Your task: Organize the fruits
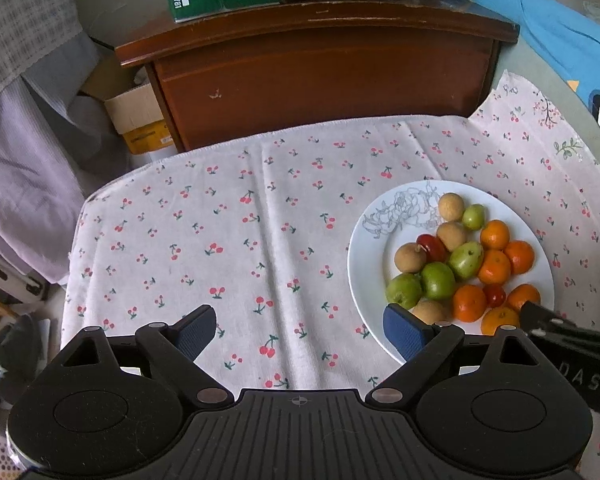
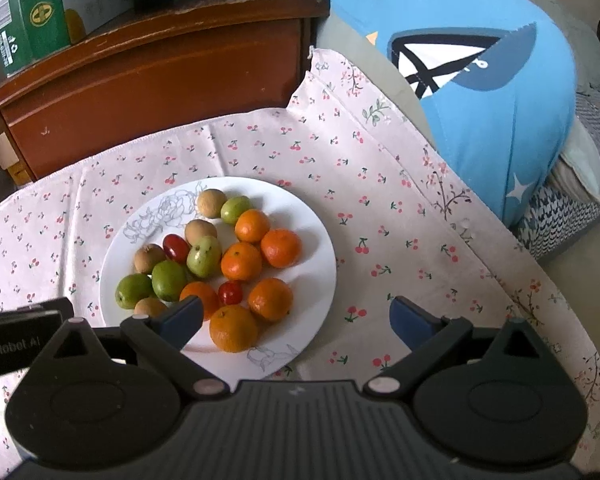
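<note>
Fruits piled on white plate point(image 2: 316, 240) on the table, right gripper point(image 2: 296, 322) nearer with fingers spread wide and empty, nearest orange point(image 2: 233, 329) just ahead beside its left finger, left gripper point(image 1: 300, 328) also spread, plate off to its right
</note>
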Demonstrator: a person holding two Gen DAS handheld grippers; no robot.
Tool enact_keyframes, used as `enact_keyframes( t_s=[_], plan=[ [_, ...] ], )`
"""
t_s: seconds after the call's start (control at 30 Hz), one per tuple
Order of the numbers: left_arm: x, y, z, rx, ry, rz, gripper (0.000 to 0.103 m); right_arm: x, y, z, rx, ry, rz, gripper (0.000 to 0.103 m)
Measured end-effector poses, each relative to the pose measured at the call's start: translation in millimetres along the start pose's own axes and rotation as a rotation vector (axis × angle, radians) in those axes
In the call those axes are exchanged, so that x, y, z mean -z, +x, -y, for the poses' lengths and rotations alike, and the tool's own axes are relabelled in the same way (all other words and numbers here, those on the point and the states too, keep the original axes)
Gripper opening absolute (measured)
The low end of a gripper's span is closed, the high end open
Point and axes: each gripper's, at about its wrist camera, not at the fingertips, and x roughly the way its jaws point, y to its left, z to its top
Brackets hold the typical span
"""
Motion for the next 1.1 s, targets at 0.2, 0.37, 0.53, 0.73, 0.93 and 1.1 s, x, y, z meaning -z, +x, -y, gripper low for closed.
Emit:
enact_keyframes(
  t_s=[0.2, 0.37, 0.53, 0.73, 0.93, 1.1],
  plan=[
    [-0.3, 1.9, 0.8, -0.002, 0.005, -0.003, 0.092, 1.4, 0.3, -3.7, 0.005, -0.023, 0.003, 0.099],
    [0.5, 2.4, 2.2, -0.013, 0.016, 0.002, 0.092, 1.7, -0.2, -5.6, 0.006, -0.035, 0.005, 0.099],
    [1.1, 3.0, 2.8, -0.02, 0.021, 0.002, 0.092, 1.9, -0.5, -5.3, 0.009, -0.039, 0.008, 0.099],
    [1.8, 0.0, 1.9, -0.031, 0.031, 0.015, 0.092, 2.2, -2.2, -6.3, 0.009, -0.042, 0.015, 0.099],
    [3.3, -2.1, -2.2, -0.04, 0.024, 0.016, 0.092, 3.5, -6.3, -10.1, 0.009, -0.058, 0.035, 0.099],
    [7.2, -7.3, -5.3, -0.06, 0.033, 0.026, 0.092, 5.4, -9.7, -13.9, 0.002, -0.076, 0.042, 0.099]
  ],
)
